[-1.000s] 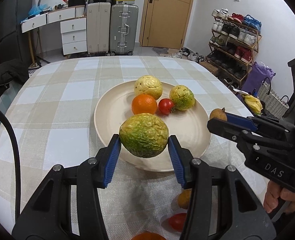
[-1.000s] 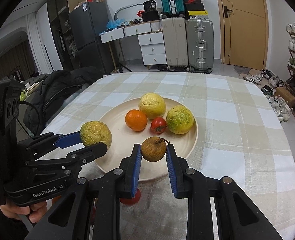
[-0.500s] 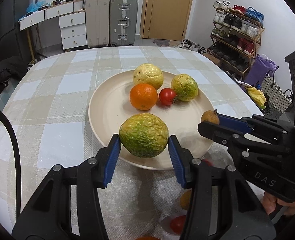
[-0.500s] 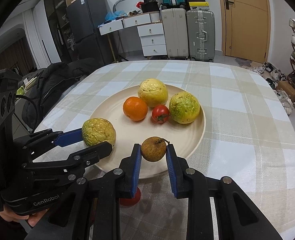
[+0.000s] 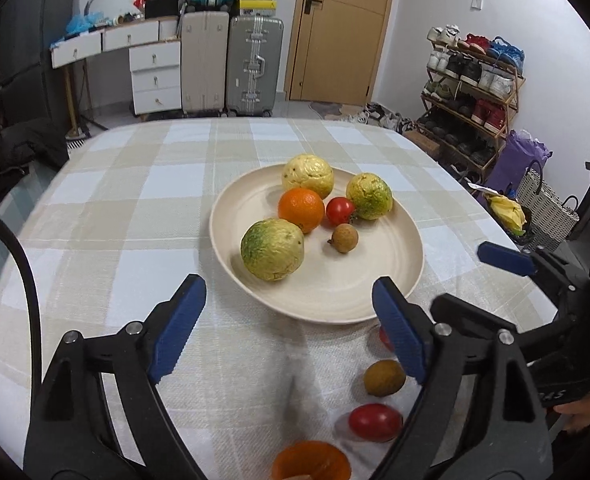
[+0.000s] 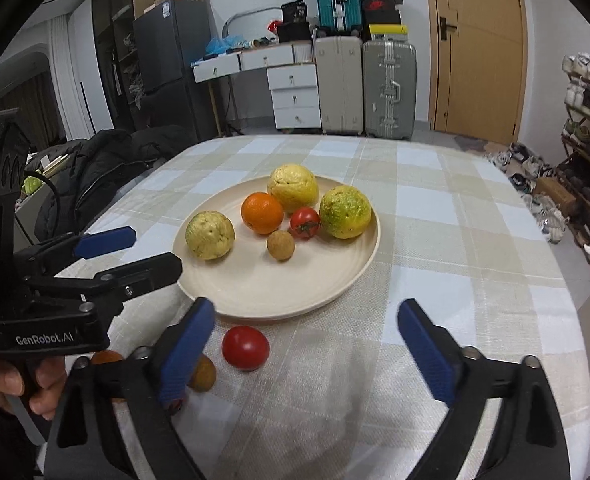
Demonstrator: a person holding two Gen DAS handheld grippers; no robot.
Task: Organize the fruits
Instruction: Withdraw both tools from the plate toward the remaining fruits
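Observation:
A cream plate [image 5: 335,292] [image 6: 255,284] holds three yellow-green fruits, an orange [image 5: 301,209] [image 6: 262,213], a tomato [image 5: 340,211] [image 6: 304,223] and a small brown longan [image 5: 344,237] [image 6: 280,244]. The nearest green fruit [image 5: 272,249] [image 6: 210,235] lies on the plate's left part. My left gripper [image 5: 291,320] is open and empty, just short of the plate's near rim. My right gripper [image 6: 307,344] is open and empty too. On the cloth near me lie a tomato [image 5: 375,422] [image 6: 245,347], a longan [image 5: 384,378] [image 6: 203,372] and an orange [image 5: 311,460].
The checked tablecloth [image 5: 135,216] covers the table. A black jacket [image 6: 107,168] lies off the table's left side. Suitcases [image 5: 255,64], drawers and a shoe rack [image 5: 471,92] stand by the far walls. A basket [image 5: 543,208] sits right of the table.
Both grippers let go and drew back. The green fruit left the left gripper and the longan left the right gripper; both now lie on the plate.

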